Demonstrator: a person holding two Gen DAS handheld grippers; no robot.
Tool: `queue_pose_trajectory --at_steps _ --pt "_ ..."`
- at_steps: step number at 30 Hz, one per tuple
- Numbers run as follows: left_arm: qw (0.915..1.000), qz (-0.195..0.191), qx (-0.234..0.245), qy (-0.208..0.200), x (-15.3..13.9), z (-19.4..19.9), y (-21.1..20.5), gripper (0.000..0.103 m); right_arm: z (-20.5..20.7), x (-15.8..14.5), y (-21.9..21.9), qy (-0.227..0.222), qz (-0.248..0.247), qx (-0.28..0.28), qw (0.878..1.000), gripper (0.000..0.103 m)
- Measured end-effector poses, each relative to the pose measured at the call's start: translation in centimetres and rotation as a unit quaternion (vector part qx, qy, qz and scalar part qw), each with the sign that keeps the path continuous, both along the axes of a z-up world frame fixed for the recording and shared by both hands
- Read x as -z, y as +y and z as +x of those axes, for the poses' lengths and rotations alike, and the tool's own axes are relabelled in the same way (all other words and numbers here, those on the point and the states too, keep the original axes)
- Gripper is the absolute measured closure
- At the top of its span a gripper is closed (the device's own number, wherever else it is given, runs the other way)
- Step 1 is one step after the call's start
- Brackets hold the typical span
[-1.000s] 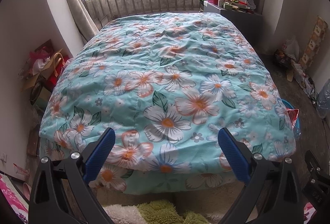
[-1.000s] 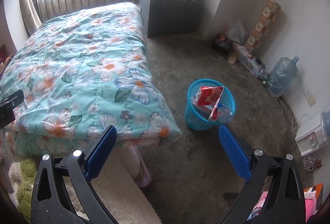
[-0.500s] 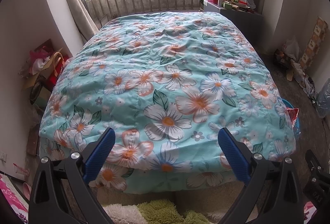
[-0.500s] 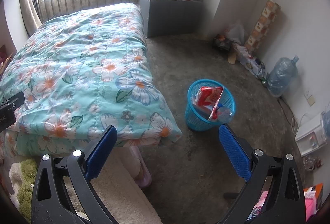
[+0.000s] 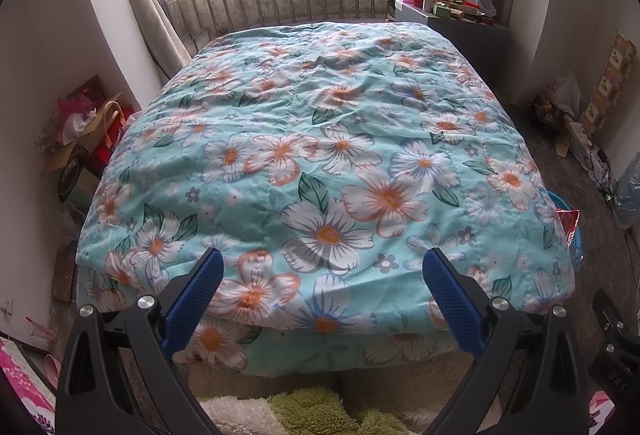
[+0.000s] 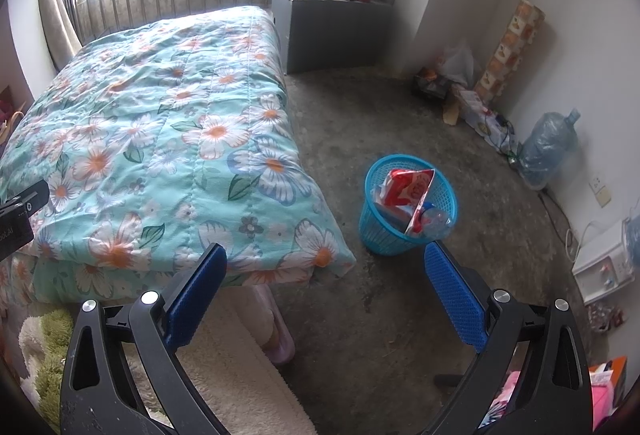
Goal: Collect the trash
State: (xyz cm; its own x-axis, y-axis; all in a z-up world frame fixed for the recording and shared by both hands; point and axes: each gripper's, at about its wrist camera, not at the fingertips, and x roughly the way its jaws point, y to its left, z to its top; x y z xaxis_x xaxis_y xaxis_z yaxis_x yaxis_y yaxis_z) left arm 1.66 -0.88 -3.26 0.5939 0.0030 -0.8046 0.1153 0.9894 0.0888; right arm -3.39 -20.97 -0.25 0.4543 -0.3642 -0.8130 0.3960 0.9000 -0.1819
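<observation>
Beside bed, blue basket (image 6: 408, 231) w/ red wrapper (image 6: 408, 189), plastic bottle (image 6: 434, 221).

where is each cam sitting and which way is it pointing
Left wrist: on the left gripper at the bed's foot, facing along the floral quilt toward the railed window; open blue fingers show.
Right wrist: on the right gripper, aimed at the quilt's corner, concrete floor and blue trash basket; open fingers show.
Shared: quilt, window railing, grey cabinet, basket.
</observation>
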Motion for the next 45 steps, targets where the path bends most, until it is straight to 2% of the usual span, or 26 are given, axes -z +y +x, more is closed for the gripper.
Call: queue_pose_trajectory --at_steps 45 --pt "1.0000 0.003 0.002 0.000 -0.36 -0.07 -0.46 0.005 0.70 -0.49 0.72 -0.003 -0.002 0.001 1.000 0.008"
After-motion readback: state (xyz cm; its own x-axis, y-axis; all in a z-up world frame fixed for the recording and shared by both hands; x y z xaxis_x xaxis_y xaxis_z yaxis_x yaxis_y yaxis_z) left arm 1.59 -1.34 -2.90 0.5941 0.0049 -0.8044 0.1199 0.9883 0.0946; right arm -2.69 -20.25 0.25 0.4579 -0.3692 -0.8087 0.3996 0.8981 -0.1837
